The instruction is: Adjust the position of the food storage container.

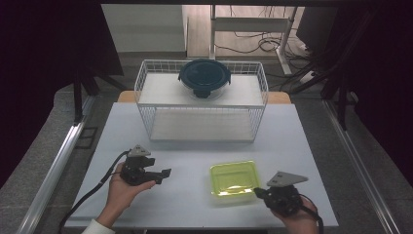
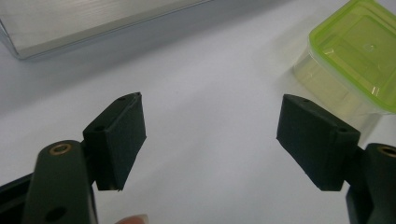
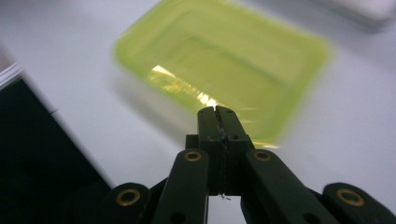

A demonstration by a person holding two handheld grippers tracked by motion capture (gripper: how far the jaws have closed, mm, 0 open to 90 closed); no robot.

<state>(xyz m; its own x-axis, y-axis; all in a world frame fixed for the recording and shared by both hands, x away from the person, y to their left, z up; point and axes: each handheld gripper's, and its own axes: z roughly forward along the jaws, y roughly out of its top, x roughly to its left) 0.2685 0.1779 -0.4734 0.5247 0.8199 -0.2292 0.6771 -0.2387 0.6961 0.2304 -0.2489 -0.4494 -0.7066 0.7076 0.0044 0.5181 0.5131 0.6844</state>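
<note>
White table (image 1: 195,204). Green-lidded box (image 1: 234,178) sits on it, front right of centre, lid on, upright, near the table's front edge.

Right gripper (image 1: 258,192) in the right hand (image 1: 297,217), just beside the box's front right corner; jaws pressed together with nothing between them. In the right gripper view the closed jaw tips (image 3: 217,112) sit in line with the box's (image 3: 224,65) near edge; touching or just short, cannot tell, the picture is blurred.

Left gripper (image 1: 164,175) in the left hand (image 1: 122,187), front left of the table, pointing right toward the box, well apart from it. Jaws stand wide apart, empty; bare table between them in the left gripper view, box (image 2: 359,51) at upper right.

Wire rack (image 1: 202,100) at the back of the table. Round dark-lidded bowl (image 1: 204,77) on its top shelf.
</note>
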